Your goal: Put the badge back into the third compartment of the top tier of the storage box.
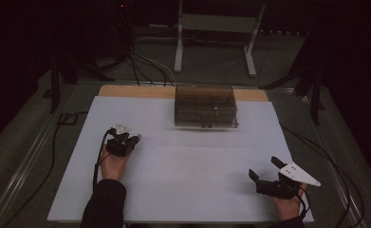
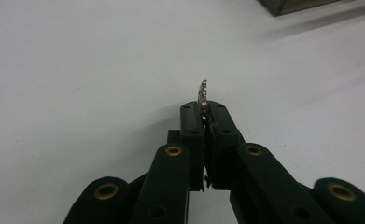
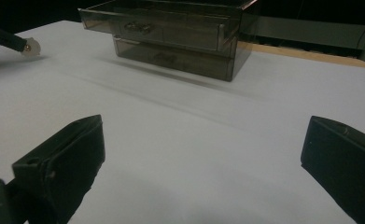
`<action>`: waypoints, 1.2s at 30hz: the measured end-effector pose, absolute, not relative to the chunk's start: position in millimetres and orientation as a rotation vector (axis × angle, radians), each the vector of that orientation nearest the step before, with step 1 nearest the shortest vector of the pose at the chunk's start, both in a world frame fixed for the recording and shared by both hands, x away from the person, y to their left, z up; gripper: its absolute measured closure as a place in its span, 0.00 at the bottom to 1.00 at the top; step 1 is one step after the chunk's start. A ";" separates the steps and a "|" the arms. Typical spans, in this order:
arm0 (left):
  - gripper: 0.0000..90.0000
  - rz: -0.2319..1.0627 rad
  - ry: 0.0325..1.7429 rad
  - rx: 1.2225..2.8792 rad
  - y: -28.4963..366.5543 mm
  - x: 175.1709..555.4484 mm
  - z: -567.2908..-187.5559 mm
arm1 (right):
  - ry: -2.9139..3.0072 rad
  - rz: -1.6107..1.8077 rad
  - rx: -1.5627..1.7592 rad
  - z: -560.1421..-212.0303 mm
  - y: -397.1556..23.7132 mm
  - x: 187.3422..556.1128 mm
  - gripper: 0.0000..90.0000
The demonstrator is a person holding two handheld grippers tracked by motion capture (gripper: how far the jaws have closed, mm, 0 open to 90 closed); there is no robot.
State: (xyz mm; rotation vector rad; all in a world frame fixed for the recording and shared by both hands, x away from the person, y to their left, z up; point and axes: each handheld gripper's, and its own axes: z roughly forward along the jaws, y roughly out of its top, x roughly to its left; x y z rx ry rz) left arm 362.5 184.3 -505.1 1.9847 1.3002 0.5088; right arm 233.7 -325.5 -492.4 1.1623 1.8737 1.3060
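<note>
- One smoky, see-through drawer box (image 1: 205, 106) with two stacked drawers stands at the far middle of the white table (image 1: 183, 161).
- Two claws: the left claw (image 1: 136, 138) is clenched on one small metal piece (image 2: 202, 94).
- The right claw (image 1: 264, 168) is spread wide, holding nothing, well apart from the box.
- No writing can be read.

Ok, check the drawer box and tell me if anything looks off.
The upper drawer of the drawer box sits pulled out a little, proud of the lower drawer, which is flush. Nothing looks spilled or damaged. The left gripper is shut on a small metal piece; the right gripper is open.
</note>
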 end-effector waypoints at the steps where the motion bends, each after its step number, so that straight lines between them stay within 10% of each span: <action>1: 0.98 0.508 1.299 1.980 183.4 362.4 -504.3 | 1.874 1.306 1.162 -492.4 -325.5 233.7 0.00; 36: 0.98 0.449 1.181 1.940 159.0 364.0 -472.2 | 1.881 1.305 1.164 -493.2 -325.8 234.7 0.00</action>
